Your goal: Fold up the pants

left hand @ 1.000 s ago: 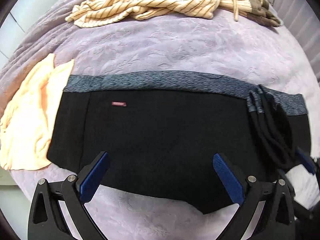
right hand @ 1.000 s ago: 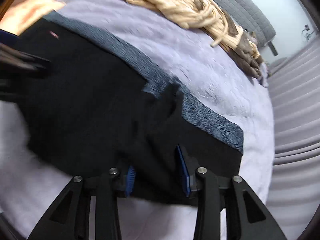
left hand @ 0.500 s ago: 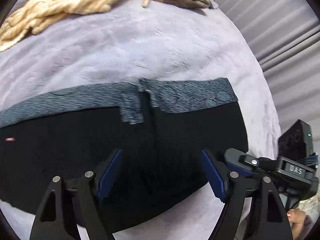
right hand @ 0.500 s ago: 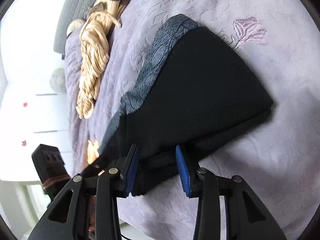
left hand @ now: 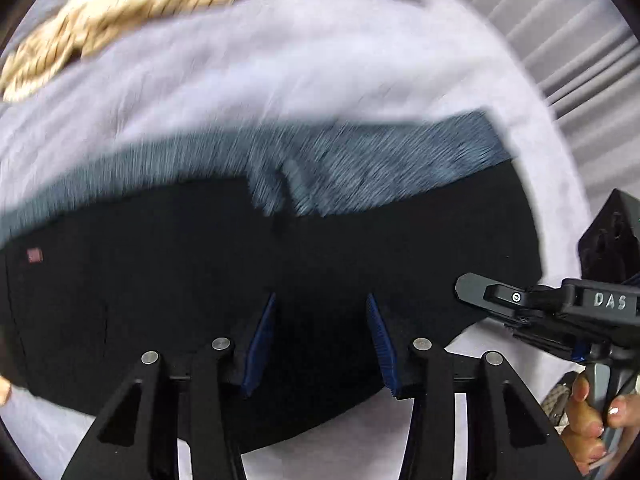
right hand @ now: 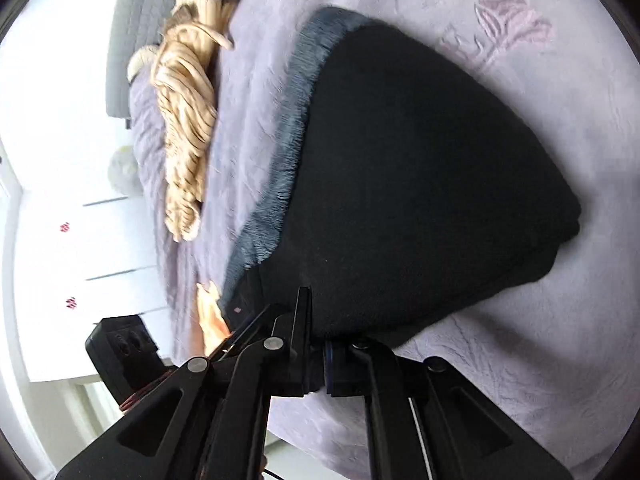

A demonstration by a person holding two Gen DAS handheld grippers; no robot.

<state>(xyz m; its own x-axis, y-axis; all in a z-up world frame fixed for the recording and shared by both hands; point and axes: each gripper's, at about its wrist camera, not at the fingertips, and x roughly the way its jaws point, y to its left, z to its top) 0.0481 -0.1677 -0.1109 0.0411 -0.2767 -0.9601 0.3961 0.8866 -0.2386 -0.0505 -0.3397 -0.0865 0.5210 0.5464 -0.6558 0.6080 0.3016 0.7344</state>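
Black pants (left hand: 200,272) with a grey-blue waistband (left hand: 360,160) lie folded on a lilac bedspread (left hand: 280,80). My left gripper (left hand: 320,340) hovers over the pants' near edge with its blue-padded jaws partly open around the cloth. My right gripper (right hand: 316,364) is shut on the near edge of the pants (right hand: 420,184); it also shows at the right of the left wrist view (left hand: 520,304), at the pants' right end. The left wrist view is motion-blurred.
A cream striped garment (left hand: 140,20) lies bunched at the far side of the bed, also seen in the right wrist view (right hand: 188,120). An orange cloth (right hand: 212,312) peeks out beyond the pants. Grey curtains (left hand: 560,40) hang at the right. White drawers (right hand: 80,260) stand beside the bed.
My right gripper closed onto the pants' edge. My left gripper's jaws narrowed and moved in over the pants. Earlier the view swung from the left end to the right end of the pants.
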